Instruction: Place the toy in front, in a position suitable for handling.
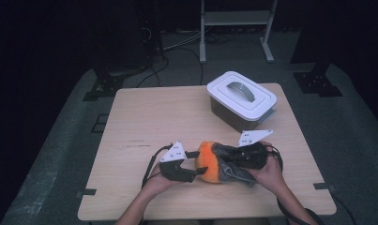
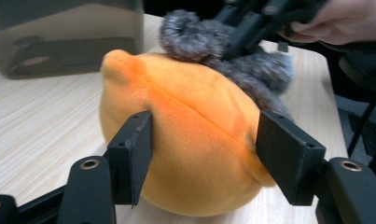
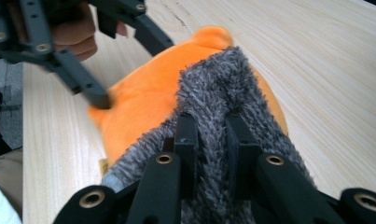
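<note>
The orange plush toy (image 1: 207, 165) lay on the wooden table (image 1: 144, 117), directly between the two grippers. The left gripper (image 1: 197, 165) had its jaws on either side of the toy's rounded orange body, the pads flanking it closely; in the left gripper view they touched the plush at most lightly, one pad (image 2: 135, 154) against the near flank and the other beside the seam side, without squeezing it. The right gripper (image 1: 228, 161) was clamped on the grey furry part (image 3: 223, 98) of the toy, its jaws narrow and pinching a ridge of that fur between them. In the right gripper view, the orange body bulged just beyond that pinched fur. Well beyond both grippers, at the far side of the table, stood a lidded white storage box (image 1: 241, 99) with a grey handle.
</note>
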`<state>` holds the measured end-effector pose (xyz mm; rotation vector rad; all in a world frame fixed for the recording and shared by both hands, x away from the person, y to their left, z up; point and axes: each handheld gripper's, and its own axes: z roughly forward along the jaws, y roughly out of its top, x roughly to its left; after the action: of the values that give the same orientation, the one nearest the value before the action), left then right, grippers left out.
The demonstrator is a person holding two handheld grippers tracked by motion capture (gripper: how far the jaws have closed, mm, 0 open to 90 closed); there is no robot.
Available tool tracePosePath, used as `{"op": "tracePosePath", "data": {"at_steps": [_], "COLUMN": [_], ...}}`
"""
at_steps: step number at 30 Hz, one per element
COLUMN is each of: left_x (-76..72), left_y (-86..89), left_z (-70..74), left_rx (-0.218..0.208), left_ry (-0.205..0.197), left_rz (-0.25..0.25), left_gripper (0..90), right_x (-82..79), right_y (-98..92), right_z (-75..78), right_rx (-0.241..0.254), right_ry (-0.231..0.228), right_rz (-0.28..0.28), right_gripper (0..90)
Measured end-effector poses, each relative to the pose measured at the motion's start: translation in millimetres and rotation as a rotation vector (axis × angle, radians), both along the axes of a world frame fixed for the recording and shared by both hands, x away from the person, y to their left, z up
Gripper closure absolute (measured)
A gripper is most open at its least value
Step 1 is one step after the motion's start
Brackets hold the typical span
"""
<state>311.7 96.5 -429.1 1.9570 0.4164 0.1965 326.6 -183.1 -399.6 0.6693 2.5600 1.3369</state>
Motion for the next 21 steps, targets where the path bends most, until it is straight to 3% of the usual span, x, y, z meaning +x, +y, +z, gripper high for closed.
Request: {"op": "tracePosePath", "data": {"at_steps": [3, 7, 10, 12, 17, 21], "left_x": [0.3, -0.3, 1.0, 3.0, 4.9, 8.1], "left_y": [0.0, -1.1, -0.3, 1.5, 6.2, 10.0], "left_z": [-0.5, -0.5, -0.7, -1.7, -4.6, -5.3], "left_rx": [0.005, 0.033, 0.021, 0.012, 0.001, -0.029], "left_ry": [0.000, -0.021, -0.001, 0.018, 0.040, 0.073], "left_rz": [0.004, 0.063, 0.080, 0.092, 0.101, 0.107], "left_gripper": [41.7, 47.4, 47.8, 47.9, 47.9, 48.6], "right_x": [2.1, -0.4, -8.3, -16.3, -19.1, -17.2], "right_y": [-1.1, -1.0, -0.3, 7.7, 12.5, 3.2], "right_z": [-1.3, 2.1, 9.9, 9.3, -0.5, -3.5], "right_rx": [0.010, 0.037, 0.071, 0.047, 0.010, -0.026], "right_ry": [0.012, 0.026, 0.023, 0.015, 0.027, 0.021], "right_rz": [-0.002, 0.005, 0.043, 0.079, 0.102, 0.061], "right_gripper": [76.4, 76.1, 76.5, 76.4, 76.1, 76.3]}}
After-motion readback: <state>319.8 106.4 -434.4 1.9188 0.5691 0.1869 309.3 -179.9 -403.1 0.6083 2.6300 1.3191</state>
